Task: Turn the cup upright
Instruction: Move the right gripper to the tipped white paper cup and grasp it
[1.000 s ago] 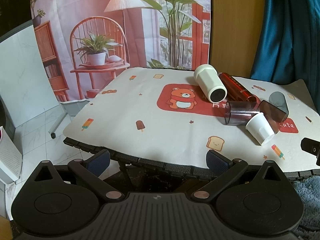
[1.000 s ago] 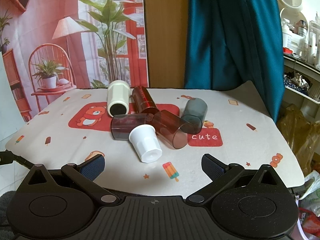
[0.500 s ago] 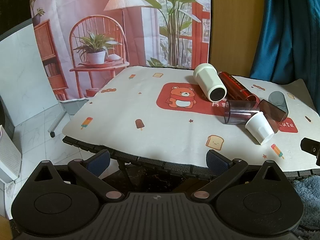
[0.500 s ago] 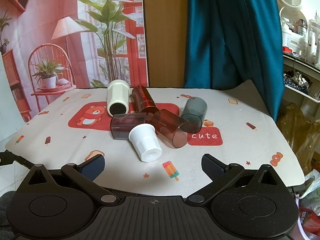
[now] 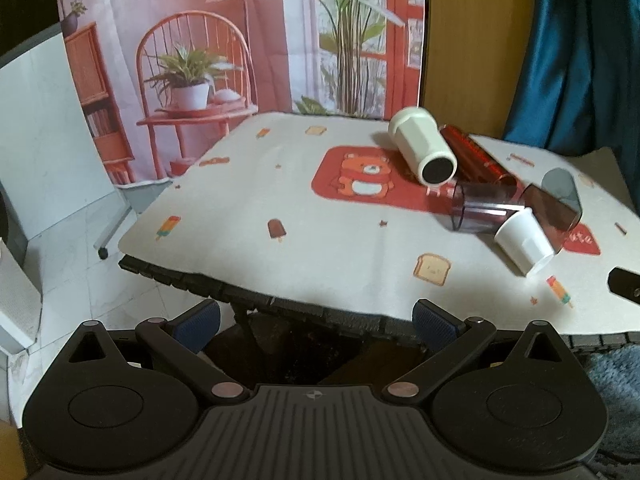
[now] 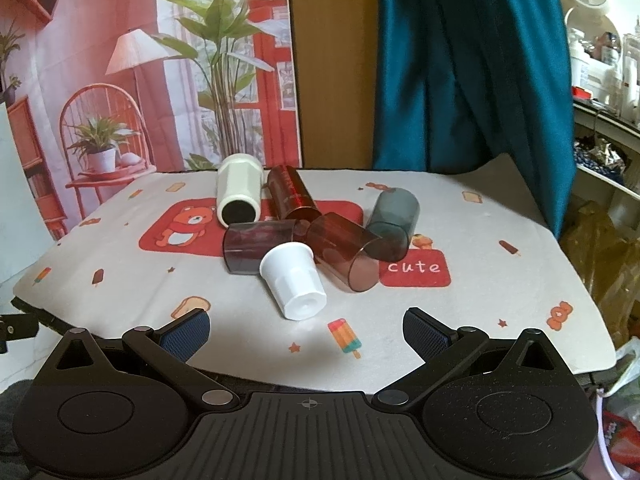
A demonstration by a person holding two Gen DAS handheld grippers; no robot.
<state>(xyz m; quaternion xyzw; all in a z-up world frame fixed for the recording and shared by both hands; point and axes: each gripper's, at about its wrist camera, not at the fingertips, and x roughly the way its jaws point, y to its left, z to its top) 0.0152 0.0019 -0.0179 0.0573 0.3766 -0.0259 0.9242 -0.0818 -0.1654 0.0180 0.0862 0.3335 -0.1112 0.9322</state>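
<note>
On the desk (image 6: 500, 216), toward its middle, six cups are heaped on their sides. A small white cup (image 6: 294, 282) is seen nearest the right claw (image 6: 306, 330), its closed base turned toward the camera and its rim resting against a dark purple cup (image 6: 256, 246). To its right a brown tinted cup (image 6: 346, 256) and a grey cup (image 6: 394, 220) are laid, touching one another; farther back a cream cup (image 6: 238, 188) and a red cup (image 6: 292, 194) are set side by side, mouths toward the near edge. None is yet stood upright.

The step in hand is judged to be the approach, with no cup yet chosen or touched. The white cup is judged the likeliest first target, being nearest and on top of the heap. For the next move, the right claw would need to be carried forward over the near edge, lowered across the cup's body, closed, then turned so that the base meets the cloth.

The right claw is spread wide and nothing is held or touched by it; it is kept just short of the white cup. The left claw (image 5: 316, 318) is likewise spread wide and empty, held off the near left edge of the desk, well apart from the heap, which is seen at its far right.
</note>
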